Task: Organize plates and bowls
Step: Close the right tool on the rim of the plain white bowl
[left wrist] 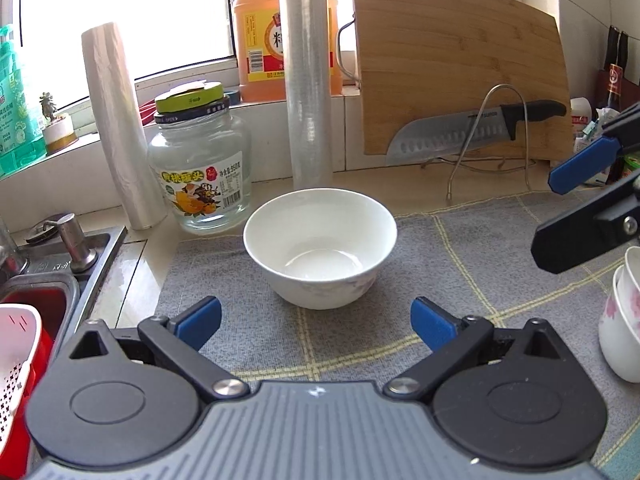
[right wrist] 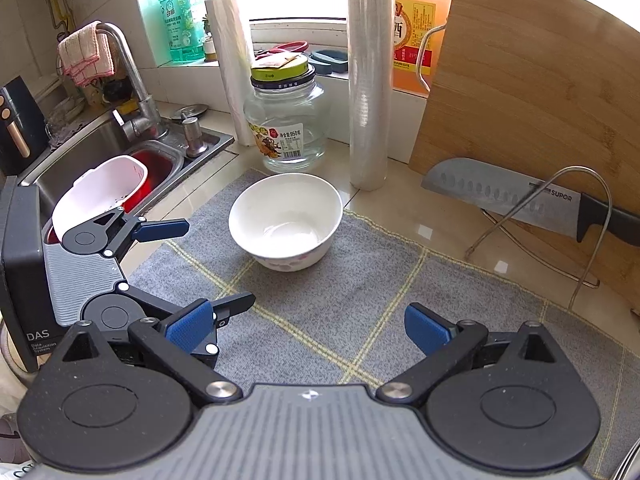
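Note:
A white bowl [left wrist: 320, 246] with a faint flower pattern stands upright and empty on a grey checked mat [left wrist: 460, 264]. It also shows in the right wrist view [right wrist: 286, 226]. My left gripper [left wrist: 316, 322] is open and empty, just short of the bowl, jaws wide on either side of it. My right gripper [right wrist: 308, 326] is open and empty, further back from the bowl over the mat [right wrist: 360, 292]. A stack of white flowered bowls [left wrist: 622, 316] stands at the mat's right edge. The left gripper also shows in the right wrist view [right wrist: 212, 264], at the left.
A glass jar [left wrist: 200, 176], two rolls of film [left wrist: 310, 80], an orange oil jug [left wrist: 264, 32], a cutting board [left wrist: 452, 64] and a knife [left wrist: 460, 132] on a wire rack line the back wall. A sink [right wrist: 100, 152] with a red basin and a white strainer lies at the left.

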Motion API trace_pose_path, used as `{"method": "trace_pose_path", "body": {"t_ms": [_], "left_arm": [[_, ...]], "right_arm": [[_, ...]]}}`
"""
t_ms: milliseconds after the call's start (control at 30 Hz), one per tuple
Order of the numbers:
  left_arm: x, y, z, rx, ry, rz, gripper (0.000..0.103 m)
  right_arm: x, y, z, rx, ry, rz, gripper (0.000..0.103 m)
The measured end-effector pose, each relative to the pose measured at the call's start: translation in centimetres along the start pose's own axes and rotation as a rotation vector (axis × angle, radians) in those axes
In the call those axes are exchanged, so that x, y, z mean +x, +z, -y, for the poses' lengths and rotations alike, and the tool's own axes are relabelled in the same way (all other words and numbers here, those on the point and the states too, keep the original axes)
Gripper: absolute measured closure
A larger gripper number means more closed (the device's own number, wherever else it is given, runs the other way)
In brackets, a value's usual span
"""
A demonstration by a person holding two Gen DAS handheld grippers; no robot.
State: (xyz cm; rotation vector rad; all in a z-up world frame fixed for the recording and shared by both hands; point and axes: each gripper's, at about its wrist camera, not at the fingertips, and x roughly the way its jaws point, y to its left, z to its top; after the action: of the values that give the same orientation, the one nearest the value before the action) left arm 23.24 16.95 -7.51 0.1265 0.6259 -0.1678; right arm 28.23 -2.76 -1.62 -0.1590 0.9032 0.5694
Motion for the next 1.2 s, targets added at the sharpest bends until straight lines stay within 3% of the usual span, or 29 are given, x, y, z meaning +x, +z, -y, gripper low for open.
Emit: {"method": "trace_pose_path", "body": {"t_ms": [300, 767, 1200], "left_arm": [[3.2, 0.2, -0.3, 0.030, 0.007, 0.003, 0.003], [4.3, 0.2, 0.1, 0.072, -0.009, 0.052, 0.004], [4.8, 0.6, -0.1, 0.065, -0.053, 0.077, 0.008]], "right_arm": [[4.8, 3.0, 0.4, 0.015, 0.028, -0.024, 0.000], [10.0, 5.9, 1.0, -0.030, 0.075, -0.065, 0.001], [12.6, 7.6, 1.3, -0.046, 0.115, -0.079, 0.014]]}}
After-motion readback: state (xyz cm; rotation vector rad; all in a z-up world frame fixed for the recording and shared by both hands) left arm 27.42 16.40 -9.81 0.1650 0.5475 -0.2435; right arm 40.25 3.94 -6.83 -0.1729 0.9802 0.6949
